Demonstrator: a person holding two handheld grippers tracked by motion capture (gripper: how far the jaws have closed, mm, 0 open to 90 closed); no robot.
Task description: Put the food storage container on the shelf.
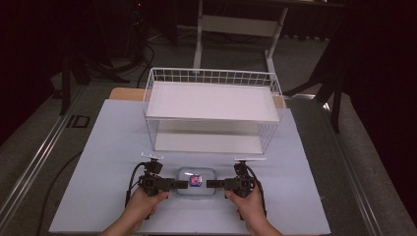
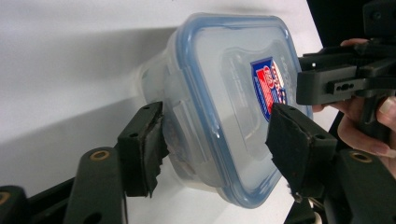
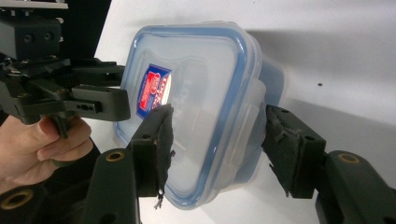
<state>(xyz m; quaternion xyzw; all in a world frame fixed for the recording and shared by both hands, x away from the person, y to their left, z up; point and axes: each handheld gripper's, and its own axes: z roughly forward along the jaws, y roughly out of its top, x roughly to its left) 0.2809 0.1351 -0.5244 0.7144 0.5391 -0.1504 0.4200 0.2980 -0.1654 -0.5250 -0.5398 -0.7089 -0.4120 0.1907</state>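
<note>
Left to right: one left gripper (image 1: 181,184), jaws apart astride the side latch of one clear plastic box with a blue-rimmed lid (image 1: 196,181); one right gripper (image 1: 212,184), jaws likewise apart at the opposite latch. Both should probably bite squarely on the latch tabs. The box lies on the pale blue bench (image 1: 108,147), just before one white wire shelf rack (image 1: 211,105).

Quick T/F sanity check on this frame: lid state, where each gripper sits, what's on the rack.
1. The clear plastic container has its blue-rimmed lid on. True.
2. The white wire shelf rack holds a box. False: both shelves are bare.
3. The left gripper and right gripper straddle opposite ends of the container. True.
4. The container sits on the rack. False: it sits on the pale blue table, in front of the rack.
</note>
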